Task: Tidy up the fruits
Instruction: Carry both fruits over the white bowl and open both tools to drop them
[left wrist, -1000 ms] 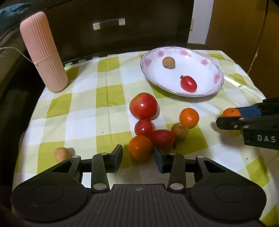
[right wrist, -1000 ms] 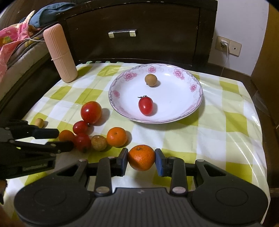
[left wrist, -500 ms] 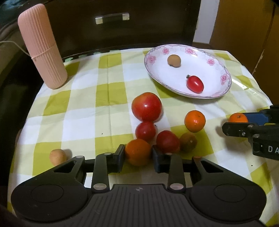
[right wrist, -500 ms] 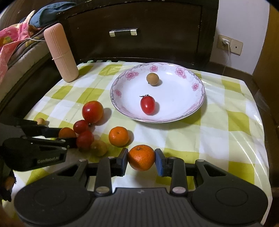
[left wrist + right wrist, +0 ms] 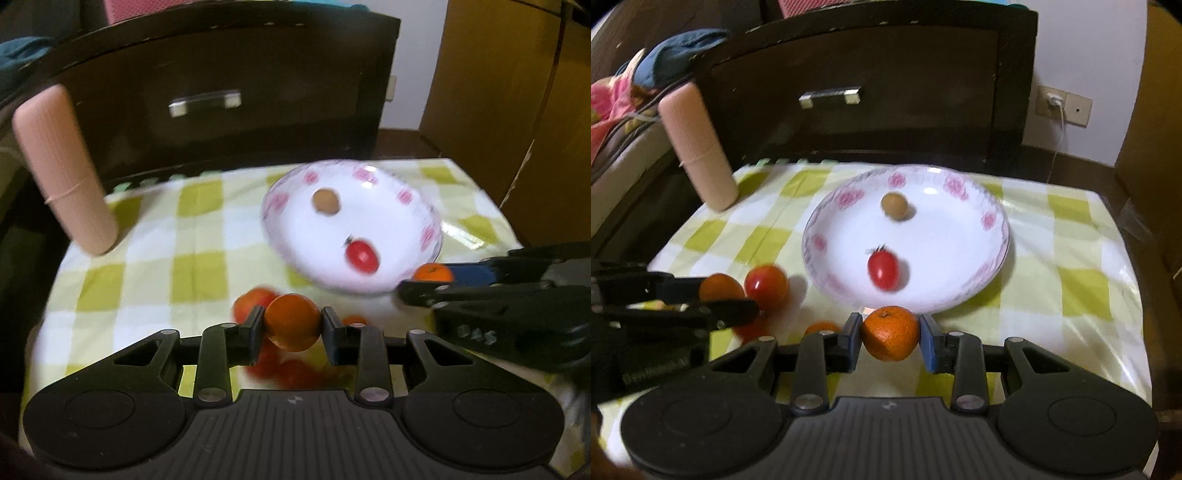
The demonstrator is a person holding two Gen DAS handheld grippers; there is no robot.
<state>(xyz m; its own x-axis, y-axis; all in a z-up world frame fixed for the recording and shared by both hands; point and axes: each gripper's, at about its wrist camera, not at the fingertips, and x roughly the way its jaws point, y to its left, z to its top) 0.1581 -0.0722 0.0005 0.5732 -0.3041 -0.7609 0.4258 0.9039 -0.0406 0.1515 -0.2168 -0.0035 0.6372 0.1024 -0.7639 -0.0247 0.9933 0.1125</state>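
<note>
My left gripper (image 5: 291, 325) is shut on an orange-red round fruit (image 5: 291, 322) and holds it off the checked cloth, in front of the flowered white plate (image 5: 424, 236). On the plate lie a brown longan (image 5: 325, 200) and a red cherry tomato (image 5: 362, 256). My right gripper (image 5: 891, 338) is shut on a tangerine (image 5: 891, 333) just short of the plate's near rim (image 5: 997, 221). Both views are blurred. A large tomato (image 5: 766, 286), smaller red ones and another tangerine (image 5: 822, 328) remain on the cloth between the grippers.
A ribbed pink cylinder (image 5: 698, 147) stands at the table's back left corner. A dark drawer cabinet (image 5: 868, 92) rises right behind the table. The cloth to the right of the plate (image 5: 1071, 280) is bare, and the table edges drop off on the left and right.
The left gripper moved in around the orange-red fruit, closed on it and lifted it off the cloth. The right gripper carried its tangerine closer to the plate.
</note>
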